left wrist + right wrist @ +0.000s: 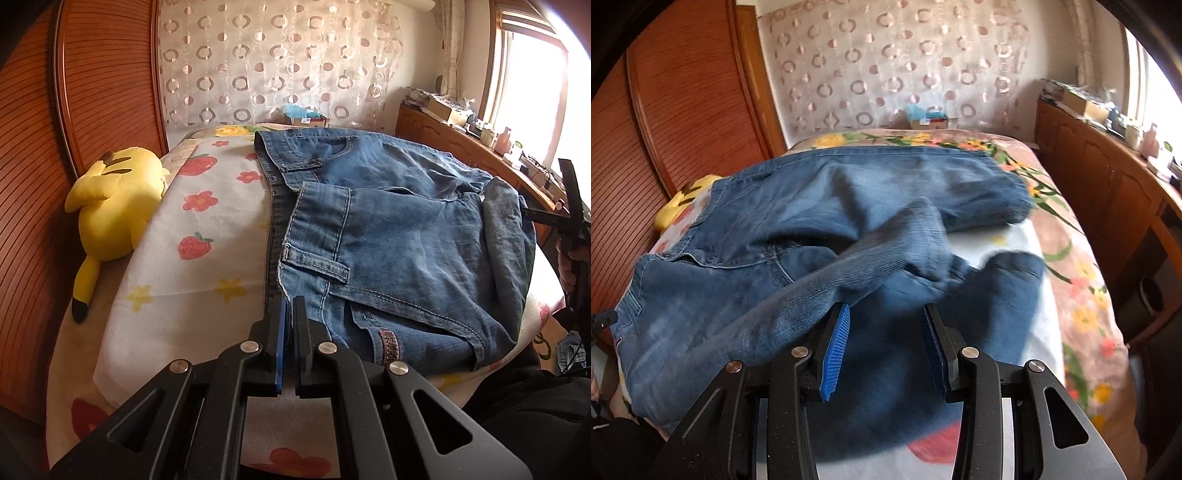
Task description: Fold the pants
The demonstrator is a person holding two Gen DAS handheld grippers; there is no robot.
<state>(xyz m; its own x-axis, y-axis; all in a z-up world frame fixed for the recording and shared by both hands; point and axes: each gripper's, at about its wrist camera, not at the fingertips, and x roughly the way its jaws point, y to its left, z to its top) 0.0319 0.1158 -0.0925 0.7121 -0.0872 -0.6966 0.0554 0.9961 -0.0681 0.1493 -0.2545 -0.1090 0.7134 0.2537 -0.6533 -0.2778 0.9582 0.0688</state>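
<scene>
The left gripper [289, 314] sits low at the near edge of the bed [177, 258], its fingers [275, 332] nearly shut at the waistband corner of the jeans [399, 236], though I can't tell if any cloth is pinched. The jeans lie spread on the flowered sheet, one leg rumpled across the other. The right gripper [886, 317] hovers over that leg, fingers [836, 343] wide apart, and a yellow plush [114, 199] lies by the headboard [107, 81]
</scene>
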